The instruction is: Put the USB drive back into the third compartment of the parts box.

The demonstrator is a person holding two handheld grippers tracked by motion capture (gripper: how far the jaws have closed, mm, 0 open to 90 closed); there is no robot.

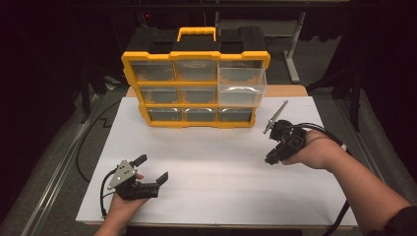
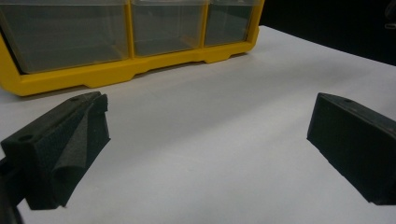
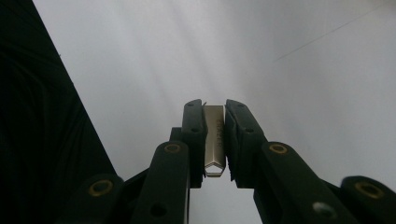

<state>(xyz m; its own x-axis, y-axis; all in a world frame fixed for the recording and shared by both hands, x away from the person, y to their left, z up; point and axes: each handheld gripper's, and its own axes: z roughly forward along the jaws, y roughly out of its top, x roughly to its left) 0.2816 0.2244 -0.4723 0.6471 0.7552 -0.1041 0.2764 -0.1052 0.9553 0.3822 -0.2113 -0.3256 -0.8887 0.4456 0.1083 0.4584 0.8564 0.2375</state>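
White table (image 1: 211, 162), dark room. Right gripper (image 3: 215, 140) clamps small metal piece (image 3: 215, 142), lifted right of yellow organizer (image 1: 196, 88); pulled-out top-right drawer (image 1: 242, 81) awaits it. Left gripper (image 1: 150, 169) wide, empty, in front of organizer.

Brushed, shiny metal on the bar (image 3: 215, 140) between matt black plastic jaws; rough black foam on the pads (image 2: 70, 154). Glossy yellow plastic on the organizer (image 1: 195, 89), clear smooth plastic on its drawers (image 2: 65, 37); matt white, smooth finish on the table (image 1: 216, 182).
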